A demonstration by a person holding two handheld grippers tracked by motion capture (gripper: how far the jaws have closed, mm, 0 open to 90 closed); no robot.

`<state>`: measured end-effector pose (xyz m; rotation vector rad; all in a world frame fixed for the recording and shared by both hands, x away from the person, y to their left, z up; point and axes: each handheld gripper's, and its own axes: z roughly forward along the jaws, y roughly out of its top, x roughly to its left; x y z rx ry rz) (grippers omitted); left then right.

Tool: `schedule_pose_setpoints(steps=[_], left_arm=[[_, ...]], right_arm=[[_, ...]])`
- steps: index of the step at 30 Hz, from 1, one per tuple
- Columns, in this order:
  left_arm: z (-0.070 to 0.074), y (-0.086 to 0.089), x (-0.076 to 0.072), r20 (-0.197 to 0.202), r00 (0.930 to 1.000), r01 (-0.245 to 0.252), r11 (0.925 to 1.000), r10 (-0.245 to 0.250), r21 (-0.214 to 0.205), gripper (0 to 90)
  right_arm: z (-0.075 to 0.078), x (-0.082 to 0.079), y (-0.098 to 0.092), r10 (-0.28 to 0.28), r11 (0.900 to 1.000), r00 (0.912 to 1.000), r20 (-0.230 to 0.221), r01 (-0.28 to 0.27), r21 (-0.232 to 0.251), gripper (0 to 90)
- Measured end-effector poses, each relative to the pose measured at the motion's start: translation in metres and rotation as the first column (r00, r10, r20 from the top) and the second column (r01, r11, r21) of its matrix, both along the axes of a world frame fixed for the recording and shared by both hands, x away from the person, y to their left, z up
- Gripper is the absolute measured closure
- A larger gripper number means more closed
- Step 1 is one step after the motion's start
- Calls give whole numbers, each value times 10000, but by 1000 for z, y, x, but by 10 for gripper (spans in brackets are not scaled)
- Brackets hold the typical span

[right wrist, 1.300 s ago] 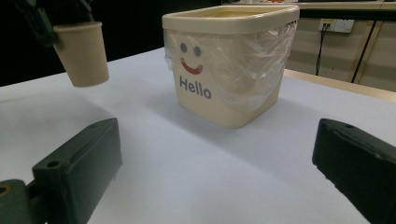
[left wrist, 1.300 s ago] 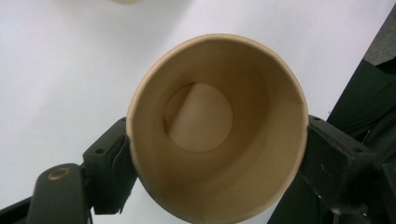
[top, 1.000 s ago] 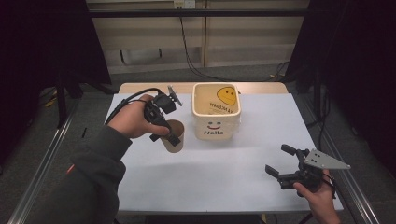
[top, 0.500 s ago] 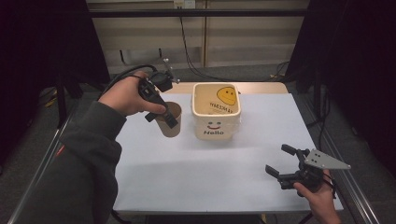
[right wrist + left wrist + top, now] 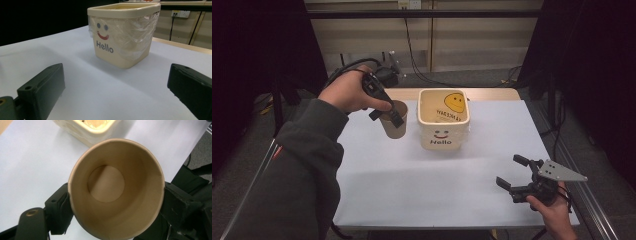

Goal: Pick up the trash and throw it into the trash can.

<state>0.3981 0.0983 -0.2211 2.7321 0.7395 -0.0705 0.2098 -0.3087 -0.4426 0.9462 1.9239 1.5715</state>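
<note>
Cup: one brown paper cup (image 5: pixel 395 120), round, tapered, smooth and empty inside, clamped between the jaws of the left gripper (image 5: pixel 388 111), one jaw on each side of its wall, clear of the sheet.
Left gripper: one, black, jaws clenched on the cup.
Bin: one cream plastic bin (image 5: pixel 444 120), squarish with rounded corners, clear film liner, smiley face and "Hello" printed on it, just beyond the cup.
Table cover: one white, matte sheet (image 5: pixel 422 185).
Right gripper: one (image 5: pixel 515 176), black, jaws released and spread wide with nothing between them, bin ahead of them.
</note>
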Motion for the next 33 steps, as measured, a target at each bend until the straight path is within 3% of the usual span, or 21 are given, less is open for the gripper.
schedule_pose_setpoints(steps=[7,9,15,17,21,33], left_arm=[[11,-15,17,152,9998,-109,9997,113,-237,203],[14,-21,23,153,9999,-69,9998,72,-178,203],[19,-42,36,345,9994,-38,10000,38,7,204],[21,-48,40,269,9996,42,10000,-40,-45,204],[22,-58,48,401,9992,21,9998,-14,-187,205],[25,-73,63,610,9981,-13,9995,32,-316,209]], right_arm=[[-1,0,0,-19,10000,9999,-99,20,61,7],[0,0,-2,172,9998,9996,-206,-172,-26,7],[-1,1,-2,-12,10000,9999,-104,12,13,7],[-1,0,-4,181,9998,9995,-245,-183,-88,7],[-2,1,-3,-44,9999,9999,-93,45,112,7],[-3,2,-3,-36,10000,9999,-111,37,54,7]])
